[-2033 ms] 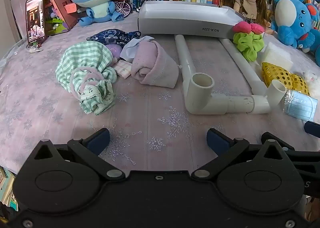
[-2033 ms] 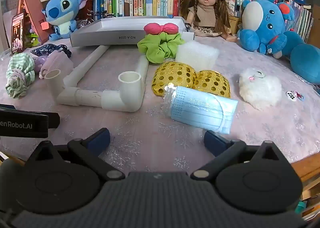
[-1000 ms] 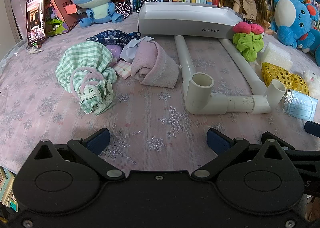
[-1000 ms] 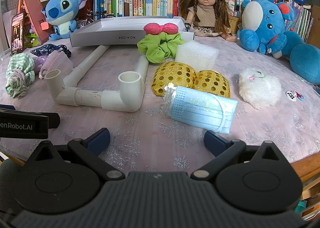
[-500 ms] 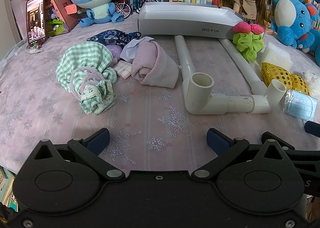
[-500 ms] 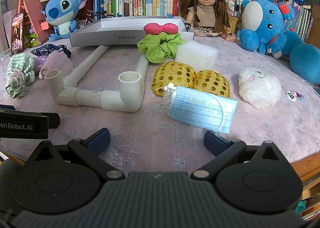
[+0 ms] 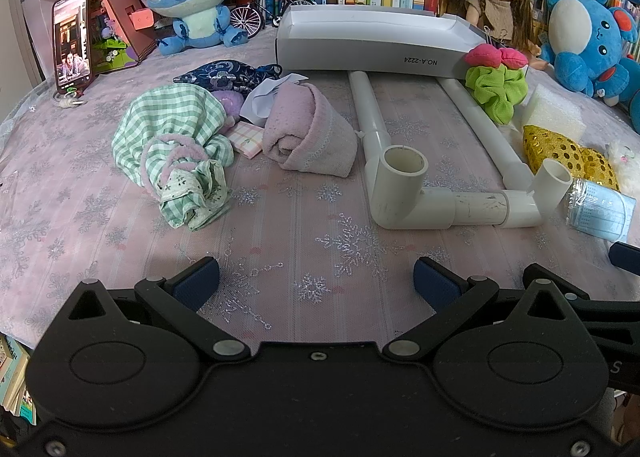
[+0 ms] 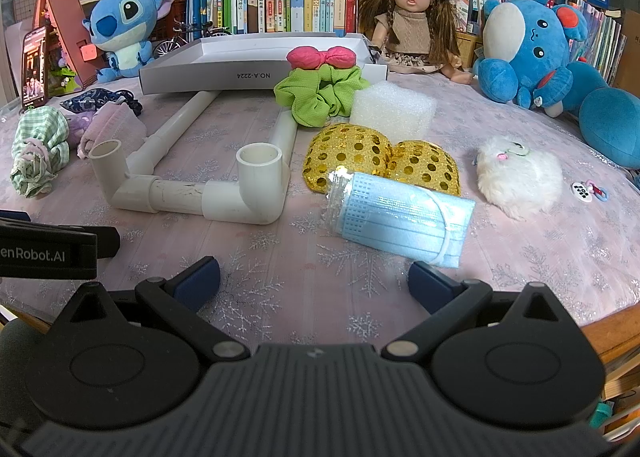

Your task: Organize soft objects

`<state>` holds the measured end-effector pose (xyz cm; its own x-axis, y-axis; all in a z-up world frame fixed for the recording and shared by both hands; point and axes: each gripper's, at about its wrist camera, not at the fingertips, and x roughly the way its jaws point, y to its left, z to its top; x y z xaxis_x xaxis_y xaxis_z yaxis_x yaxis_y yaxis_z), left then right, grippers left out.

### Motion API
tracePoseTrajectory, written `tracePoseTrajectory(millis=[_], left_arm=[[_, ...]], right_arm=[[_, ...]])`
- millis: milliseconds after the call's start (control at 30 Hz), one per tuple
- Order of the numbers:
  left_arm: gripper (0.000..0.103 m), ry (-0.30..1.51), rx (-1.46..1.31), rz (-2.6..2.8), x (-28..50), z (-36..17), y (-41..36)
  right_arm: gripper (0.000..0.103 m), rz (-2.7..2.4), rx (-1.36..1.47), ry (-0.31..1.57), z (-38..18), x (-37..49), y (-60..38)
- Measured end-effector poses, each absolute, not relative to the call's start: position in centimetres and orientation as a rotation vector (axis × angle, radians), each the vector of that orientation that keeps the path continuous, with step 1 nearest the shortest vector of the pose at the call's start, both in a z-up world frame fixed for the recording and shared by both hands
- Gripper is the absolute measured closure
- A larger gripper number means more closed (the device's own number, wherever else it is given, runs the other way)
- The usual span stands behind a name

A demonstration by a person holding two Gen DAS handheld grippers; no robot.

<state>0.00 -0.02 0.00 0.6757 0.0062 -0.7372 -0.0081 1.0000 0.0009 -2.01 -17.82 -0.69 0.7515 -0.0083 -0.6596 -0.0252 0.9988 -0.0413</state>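
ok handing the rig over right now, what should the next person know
Left gripper open, empty, low over the tablecloth.
Right gripper open, empty, just short of the blue face masks.
Left side: green checked cloth, rolled pink towel.
Right side: green scrunchie, foam block, gold sequin pads, white fluffy toy.
White tray looks empty; no sorting visible, all remains.

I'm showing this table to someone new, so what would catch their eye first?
Probably the white pipe frame, lying mid-table in front of the grey tray, with soft things heaped on either side of it. Right of it sit the gold sequin pads and a pack of blue face masks; left of it, the green checked cloth and a rolled pink towel. Along the back stand a doll and two blue plush toys, before the bookshelf.
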Motion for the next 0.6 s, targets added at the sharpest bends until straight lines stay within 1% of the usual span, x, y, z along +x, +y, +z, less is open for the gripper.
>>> tracePoseTrajectory(millis=[600], left_arm=[[0.000,0.836,0.013,-0.028,0.08,0.12,0.36]], right_arm=[[0.000,0.029,-0.048,0.701,-0.78,-2.19,-18.15]])
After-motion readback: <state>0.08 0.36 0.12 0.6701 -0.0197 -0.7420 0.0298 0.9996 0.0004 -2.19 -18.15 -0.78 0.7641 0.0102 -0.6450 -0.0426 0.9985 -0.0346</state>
